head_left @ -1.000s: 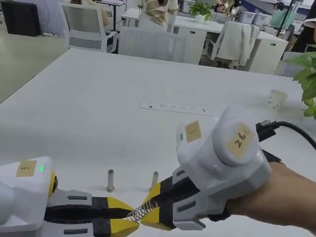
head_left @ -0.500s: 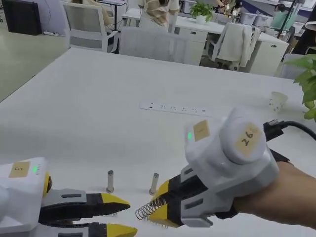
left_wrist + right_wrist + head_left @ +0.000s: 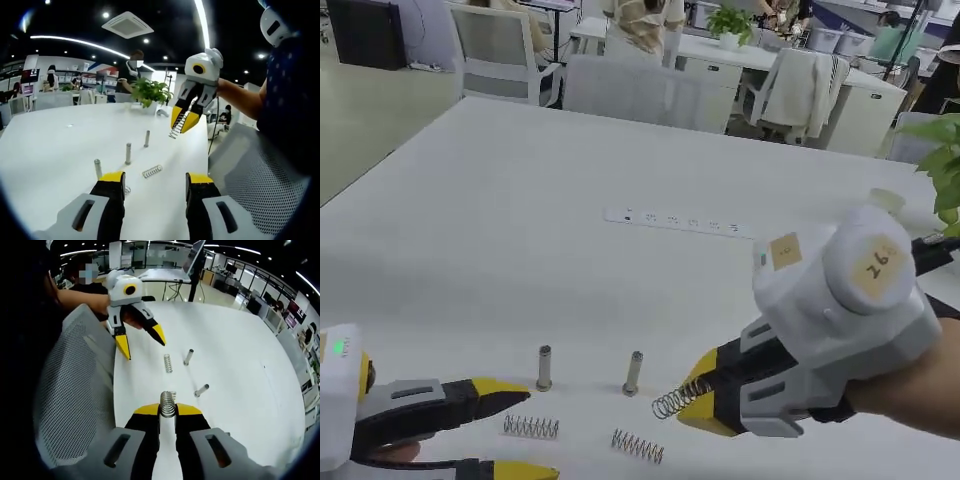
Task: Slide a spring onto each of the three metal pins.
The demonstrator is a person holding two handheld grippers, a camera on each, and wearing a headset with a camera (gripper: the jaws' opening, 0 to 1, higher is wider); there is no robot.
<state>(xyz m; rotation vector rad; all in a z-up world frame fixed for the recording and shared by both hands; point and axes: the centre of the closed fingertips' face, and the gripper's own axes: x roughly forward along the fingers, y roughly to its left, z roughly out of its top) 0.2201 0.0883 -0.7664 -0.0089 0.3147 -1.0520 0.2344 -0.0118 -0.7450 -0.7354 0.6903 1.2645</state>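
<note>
My right gripper (image 3: 688,400) is shut on one end of a steel spring (image 3: 670,400), held just above the white table to the right of the pins. Its own view has the spring (image 3: 168,404) upright between the shut yellow tips (image 3: 168,412). My left gripper (image 3: 542,433) stands open at the lower left, nothing between its jaws (image 3: 156,178). Three short metal pins (image 3: 98,169) (image 3: 128,153) (image 3: 147,138) stand in a row; two appear in the head view (image 3: 544,367) (image 3: 634,372). Two loose springs (image 3: 531,427) (image 3: 638,446) lie in front of them.
A white power strip (image 3: 678,222) lies across the middle of the table (image 3: 520,230). A small paper cup (image 3: 886,200) and a potted plant (image 3: 940,170) sit at the far right edge. Chairs and desks stand beyond the far edge.
The left gripper let go of the spring, opened and drew back to the left. The right gripper carried the spring to the right, uncovering two springs on the table.
</note>
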